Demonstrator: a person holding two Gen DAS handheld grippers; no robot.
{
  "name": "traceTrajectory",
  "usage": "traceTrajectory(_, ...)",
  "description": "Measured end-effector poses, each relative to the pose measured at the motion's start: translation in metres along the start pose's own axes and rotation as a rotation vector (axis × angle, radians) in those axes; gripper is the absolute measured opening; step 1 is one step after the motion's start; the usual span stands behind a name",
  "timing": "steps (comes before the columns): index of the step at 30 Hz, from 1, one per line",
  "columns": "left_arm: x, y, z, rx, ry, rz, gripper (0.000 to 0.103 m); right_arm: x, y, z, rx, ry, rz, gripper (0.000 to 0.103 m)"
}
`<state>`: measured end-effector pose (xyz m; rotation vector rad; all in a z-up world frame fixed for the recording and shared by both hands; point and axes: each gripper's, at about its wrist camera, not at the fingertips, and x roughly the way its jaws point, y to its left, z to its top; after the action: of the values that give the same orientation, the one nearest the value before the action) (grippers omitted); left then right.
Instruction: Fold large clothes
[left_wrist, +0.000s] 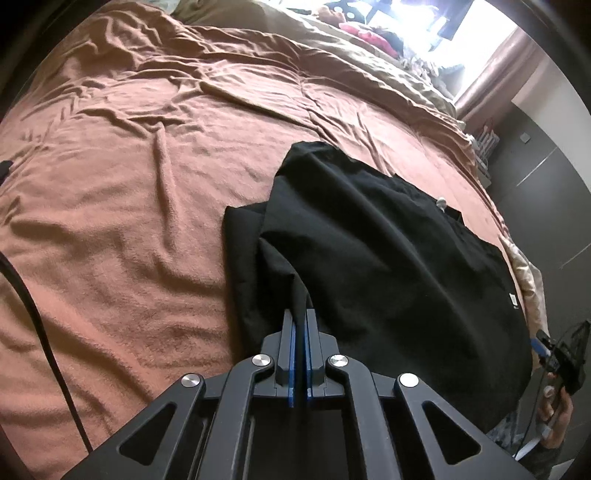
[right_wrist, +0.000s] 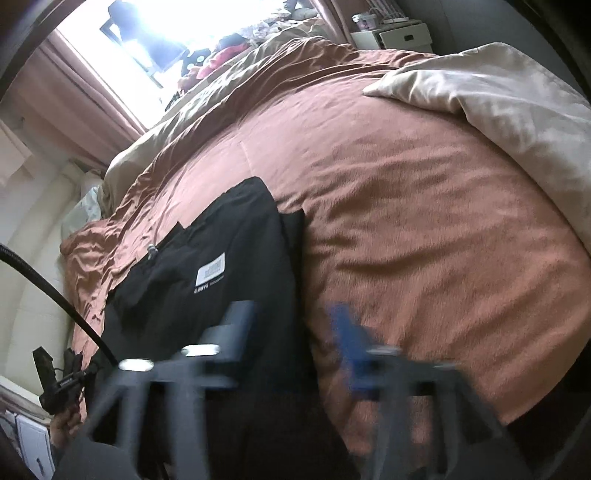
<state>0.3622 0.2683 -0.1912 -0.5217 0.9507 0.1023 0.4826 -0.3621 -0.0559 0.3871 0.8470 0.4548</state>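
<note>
A large black garment (left_wrist: 388, 251) lies on the rust-brown bed cover (left_wrist: 129, 166), partly folded over itself, with a white label near its right edge. My left gripper (left_wrist: 300, 314) is shut on a raised fold of the garment's near edge. In the right wrist view the black garment (right_wrist: 221, 273) shows a white printed tag, and my right gripper (right_wrist: 291, 314) is blurred, its jaws wide apart and empty above the garment's right edge. The other gripper shows small at the right edge of the left wrist view (left_wrist: 565, 354).
A beige duvet (right_wrist: 517, 122) is bunched on the bed's far right. Toys and clothes (left_wrist: 369, 33) lie by the bright window. A white bedside unit (right_wrist: 399, 35) stands beyond the bed. A black cable (left_wrist: 48, 332) hangs at the left. Dark cupboards (left_wrist: 546, 177) stand at right.
</note>
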Motion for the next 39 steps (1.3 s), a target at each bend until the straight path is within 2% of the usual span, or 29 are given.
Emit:
traceTrajectory(4, -0.012, 0.007, -0.011, -0.028, 0.003, 0.004, 0.005, -0.007, 0.003, -0.016, -0.009, -0.001, -0.016, 0.068)
traceTrajectory(7, -0.023, 0.013, -0.023, -0.053, 0.008, 0.002, 0.018, -0.007, 0.008, -0.032, -0.046, 0.030, -0.066, 0.068)
traceTrajectory(11, -0.038, 0.016, -0.044, -0.069, -0.001, -0.016, 0.047, 0.002, 0.009, -0.049, -0.083, 0.102, -0.095, 0.068)
traceTrajectory(15, -0.043, 0.021, -0.069, -0.061, 0.016, 0.011, 0.049, 0.007, 0.008, -0.062, -0.103, 0.124, -0.167, 0.068)
traceTrajectory(20, -0.054, 0.037, -0.096, -0.101, 0.024, 0.036, 0.049, -0.011, 0.011, -0.067, -0.098, 0.108, -0.245, 0.068)
traceTrajectory(24, -0.075, 0.047, -0.107, -0.139, -0.013, 0.031, 0.049, -0.040, 0.029, -0.070, -0.124, 0.067, -0.223, 0.068)
traceTrajectory(28, -0.093, 0.056, -0.113, -0.219, -0.055, -0.051, 0.050, -0.062, 0.054, -0.077, -0.167, 0.033, -0.162, 0.067)
traceTrajectory(31, -0.095, 0.059, -0.116, -0.266, -0.068, -0.098, 0.062, -0.063, 0.074, -0.084, -0.205, 0.028, -0.114, 0.067)
traceTrajectory(35, -0.088, 0.056, -0.119, -0.307, -0.060, -0.157, 0.064, -0.053, 0.104, -0.097, -0.265, 0.044, -0.061, 0.067)
traceTrajectory(39, -0.080, 0.054, -0.122, -0.335, -0.051, -0.189, 0.064, -0.031, 0.127, -0.110, -0.310, 0.094, -0.005, 0.058)
